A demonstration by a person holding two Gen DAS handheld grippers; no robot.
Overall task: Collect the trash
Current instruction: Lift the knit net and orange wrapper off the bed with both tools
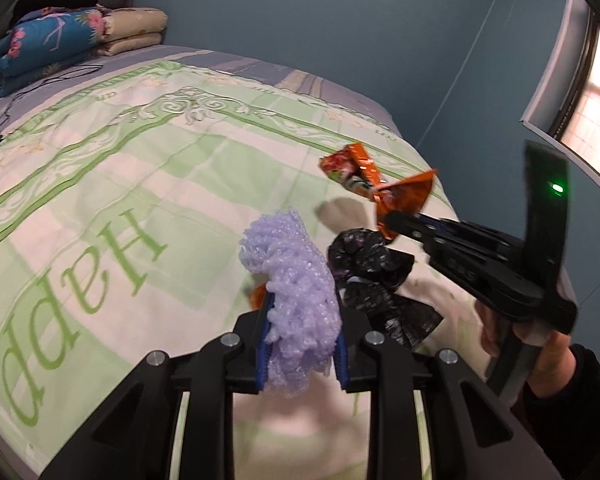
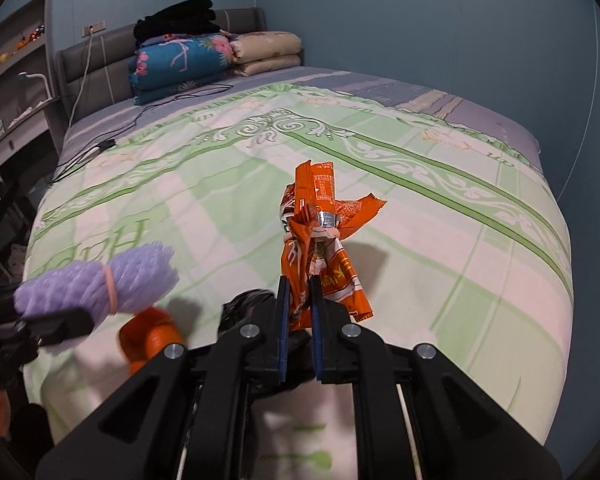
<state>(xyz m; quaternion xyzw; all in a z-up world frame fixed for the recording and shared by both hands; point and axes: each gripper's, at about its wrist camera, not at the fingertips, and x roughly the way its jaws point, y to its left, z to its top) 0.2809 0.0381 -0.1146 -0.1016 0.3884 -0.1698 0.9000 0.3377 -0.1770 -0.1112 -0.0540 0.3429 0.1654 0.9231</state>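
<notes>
My left gripper (image 1: pixel 302 320) is shut on a purple foam net (image 1: pixel 296 276), which bulges up between the blue pads. From the right wrist view the purple foam net (image 2: pixel 96 280) shows at the left, bound by a rubber band, in the left gripper (image 2: pixel 60 324). My right gripper (image 2: pixel 298 292) is shut on a crumpled orange snack wrapper (image 2: pixel 320 232), which it holds above the bed. In the left wrist view the right gripper (image 1: pixel 392 220) holds that orange wrapper (image 1: pixel 404 196) at the right. A black plastic bag (image 1: pixel 364 264) and an orange scrap (image 2: pixel 152 334) lie on the bedspread between the grippers.
The green and white bedspread (image 2: pixel 420 240) covers a bed against a blue wall. Folded quilts (image 2: pixel 180 64) and dark clothes sit at the headboard, and a black cable (image 2: pixel 100 148) trails there. A shelf unit (image 2: pixel 16 80) stands left. A person's hand (image 1: pixel 540 352) grips the right tool.
</notes>
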